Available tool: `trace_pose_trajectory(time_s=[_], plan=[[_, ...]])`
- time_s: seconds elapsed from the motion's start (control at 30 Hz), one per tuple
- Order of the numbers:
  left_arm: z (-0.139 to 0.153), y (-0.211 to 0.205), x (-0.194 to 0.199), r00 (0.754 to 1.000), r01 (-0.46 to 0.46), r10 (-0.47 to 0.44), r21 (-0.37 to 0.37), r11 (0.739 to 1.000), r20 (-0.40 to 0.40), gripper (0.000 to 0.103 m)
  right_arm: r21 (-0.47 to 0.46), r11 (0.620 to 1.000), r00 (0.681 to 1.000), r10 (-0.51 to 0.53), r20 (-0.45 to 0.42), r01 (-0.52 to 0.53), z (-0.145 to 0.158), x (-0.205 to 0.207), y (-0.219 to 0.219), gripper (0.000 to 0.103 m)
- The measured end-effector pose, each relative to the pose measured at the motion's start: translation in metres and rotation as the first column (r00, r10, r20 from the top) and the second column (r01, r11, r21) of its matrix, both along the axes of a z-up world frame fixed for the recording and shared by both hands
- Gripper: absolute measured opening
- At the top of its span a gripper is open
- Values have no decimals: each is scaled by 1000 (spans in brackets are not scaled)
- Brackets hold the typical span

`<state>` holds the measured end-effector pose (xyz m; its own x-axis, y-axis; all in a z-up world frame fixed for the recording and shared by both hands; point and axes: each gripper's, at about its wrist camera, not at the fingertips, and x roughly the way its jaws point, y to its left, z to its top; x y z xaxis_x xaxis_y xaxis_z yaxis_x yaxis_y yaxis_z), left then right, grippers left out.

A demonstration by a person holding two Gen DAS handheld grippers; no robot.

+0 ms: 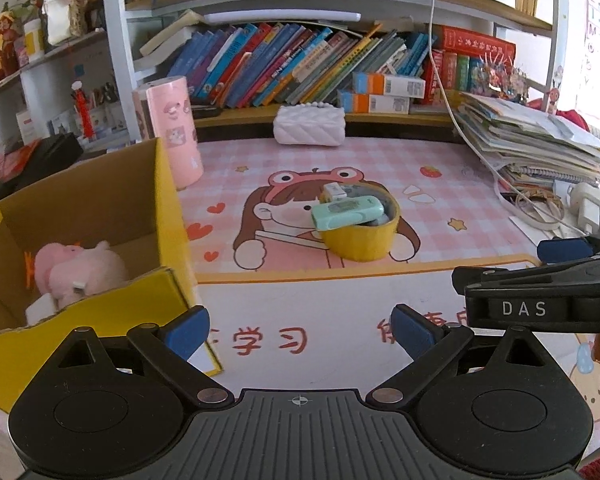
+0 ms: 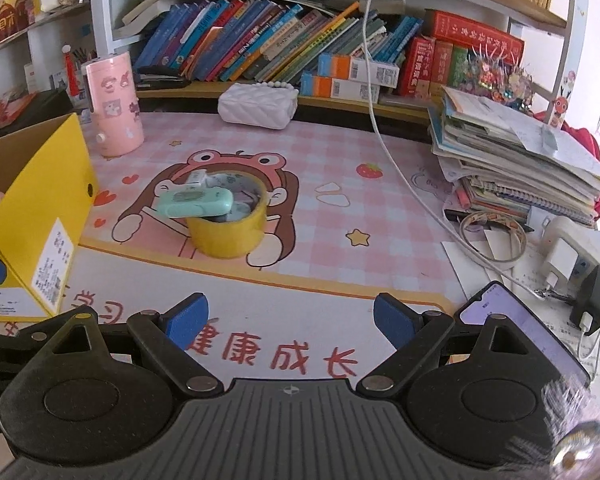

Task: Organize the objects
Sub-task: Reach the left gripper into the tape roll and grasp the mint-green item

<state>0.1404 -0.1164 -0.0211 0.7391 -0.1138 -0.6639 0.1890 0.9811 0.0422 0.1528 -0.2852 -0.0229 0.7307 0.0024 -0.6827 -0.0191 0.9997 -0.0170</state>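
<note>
Both the left gripper (image 1: 300, 330) and right gripper (image 2: 290, 322) hung spread and empty. The mint correction tape (image 2: 196, 203) lay across the yellow tape roll (image 2: 230, 236) (mid-mat, right of the yellow box (image 1: 100, 216)). Pinching it across its narrow sides seemed wisest.

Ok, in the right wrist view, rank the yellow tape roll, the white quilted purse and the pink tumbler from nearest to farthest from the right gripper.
From the open right gripper:
1. Yellow tape roll, straight ahead on the mat, slightly left.
2. Pink tumbler, upright, back left.
3. White quilted purse, farthest back, against the bookshelf; only a little beyond the tumbler.
</note>
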Motion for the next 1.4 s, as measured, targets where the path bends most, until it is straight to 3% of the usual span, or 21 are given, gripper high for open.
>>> trace_pose_trajectory(time_s=[0.73, 1.07, 1.27, 1.4], plan=[[3, -36, 39, 998, -12, 10, 34, 999, 55, 98, 162, 987, 999, -21, 50, 13, 13, 34, -53, 85], [-6, -48, 62, 999, -1, -2, 66, 998, 42, 97, 141, 990, 998, -20, 60, 11, 6, 38, -64, 83], [-10, -49, 82, 999, -15, 13, 37, 999, 33, 97, 137, 990, 998, -24, 51, 17, 0, 39, -70, 83], [-14, -51, 101, 999, -34, 34, -21, 999, 8, 97, 123, 992, 999, 3, 42, -8, -3, 41, -66, 83]])
